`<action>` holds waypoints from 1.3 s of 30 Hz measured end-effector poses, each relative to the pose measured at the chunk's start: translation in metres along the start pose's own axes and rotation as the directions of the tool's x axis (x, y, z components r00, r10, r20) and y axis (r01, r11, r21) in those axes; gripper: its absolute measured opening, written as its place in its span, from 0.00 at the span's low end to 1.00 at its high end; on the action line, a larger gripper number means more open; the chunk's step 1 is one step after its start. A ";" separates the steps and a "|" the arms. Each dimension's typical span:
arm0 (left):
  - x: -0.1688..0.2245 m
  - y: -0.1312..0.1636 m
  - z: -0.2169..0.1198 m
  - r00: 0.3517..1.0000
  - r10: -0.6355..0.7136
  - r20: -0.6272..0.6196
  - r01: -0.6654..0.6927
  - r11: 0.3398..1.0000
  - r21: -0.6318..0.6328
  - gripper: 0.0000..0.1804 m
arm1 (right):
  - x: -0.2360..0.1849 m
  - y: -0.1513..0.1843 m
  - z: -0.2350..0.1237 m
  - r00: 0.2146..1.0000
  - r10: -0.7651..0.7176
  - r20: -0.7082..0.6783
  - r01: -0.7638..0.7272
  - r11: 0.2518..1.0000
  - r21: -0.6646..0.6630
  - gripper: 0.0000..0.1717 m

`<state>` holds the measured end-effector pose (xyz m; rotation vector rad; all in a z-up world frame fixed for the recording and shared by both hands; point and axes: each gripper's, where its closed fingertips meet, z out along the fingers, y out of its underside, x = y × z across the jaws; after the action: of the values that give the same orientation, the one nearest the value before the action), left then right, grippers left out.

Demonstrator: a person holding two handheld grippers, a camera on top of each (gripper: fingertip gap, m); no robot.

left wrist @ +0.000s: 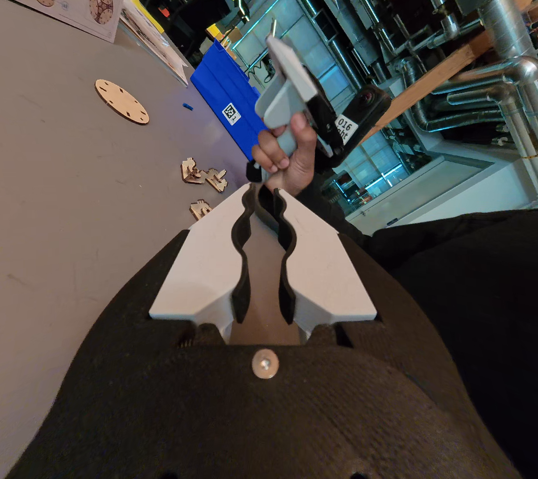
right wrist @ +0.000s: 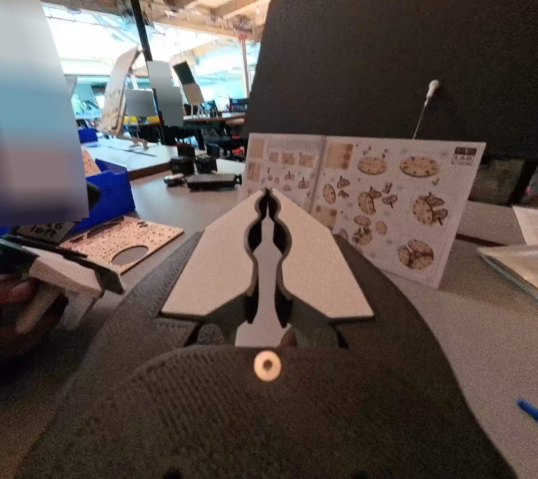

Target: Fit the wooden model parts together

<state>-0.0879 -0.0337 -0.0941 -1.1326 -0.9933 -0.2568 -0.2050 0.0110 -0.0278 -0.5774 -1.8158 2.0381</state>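
- We saw the left hand-held gripper (left wrist: pixel 263 188) held above the grey surface (left wrist: pixel 72 203), its black pads standing a narrow slot apart. Only the surface and its edge showed through the slot.
- Nearest to its tips were small slotted wooden pieces: a cluster (left wrist: pixel 203 174) and a single one (left wrist: pixel 200 209), all lying on the surface and clear of the pads.
- Farther off lay a round wooden disc (left wrist: pixel 121 101) and a blue bin (left wrist: pixel 227 95).
- Just beyond the left tips, a hand (left wrist: pixel 288 156) gripped the handle of the other tool.
- The right hand-held gripper (right wrist: pixel 267 190) was clenched, its tips meeting with nothing between them.
- It pointed at an illustrated instruction sheet (right wrist: pixel 378 203) standing upright on the surface.
- To its left lay a wooden sheet with a round hole (right wrist: pixel 122 238), and farther back a black device (right wrist: pixel 212 181).
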 end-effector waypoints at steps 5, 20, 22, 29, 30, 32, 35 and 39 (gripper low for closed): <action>0.001 0.001 0.001 1.000 0.004 -0.001 -0.004 1.000 -0.007 0.06 | 0.008 0.070 -0.053 0.985 -0.100 -0.139 0.032 0.905 -0.425 0.11; 0.001 0.005 0.002 0.999 0.045 0.017 -0.044 0.999 -0.029 0.06 | -0.001 0.140 -0.094 0.969 -0.051 -0.241 -0.134 0.713 -0.688 0.00; 0.002 0.006 0.002 0.999 0.049 0.017 -0.048 0.998 -0.034 0.06 | -0.003 0.135 -0.093 0.971 -0.016 -0.238 -0.149 0.737 -0.659 0.00; 0.007 0.008 0.005 0.999 0.050 -0.011 -0.050 0.998 -0.039 0.07 | -0.038 0.099 -0.091 0.937 0.290 -0.194 -0.349 0.781 -0.518 0.00; 0.009 0.008 0.005 0.999 0.048 -0.022 -0.048 0.998 -0.039 0.08 | -0.044 0.093 -0.090 0.925 0.335 -0.180 -0.379 0.775 -0.505 0.00; 0.011 0.010 0.007 0.998 0.051 -0.033 -0.052 0.998 -0.043 0.10 | -0.058 0.085 -0.090 0.898 0.417 -0.143 -0.429 0.754 -0.498 0.00; 0.012 0.011 0.008 0.997 0.074 -0.028 -0.076 0.996 -0.052 0.11 | -0.074 0.079 -0.090 0.863 0.494 -0.105 -0.475 0.721 -0.505 0.00; 0.014 0.014 0.010 0.992 0.121 -0.022 -0.122 0.990 -0.074 0.12 | -0.088 0.076 -0.089 0.812 0.577 -0.088 -0.538 0.680 -0.498 0.00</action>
<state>-0.0763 -0.0148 -0.0914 -1.2526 -0.9017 -0.2068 -0.0830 0.0326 -0.1053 -1.3777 -2.4737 1.9077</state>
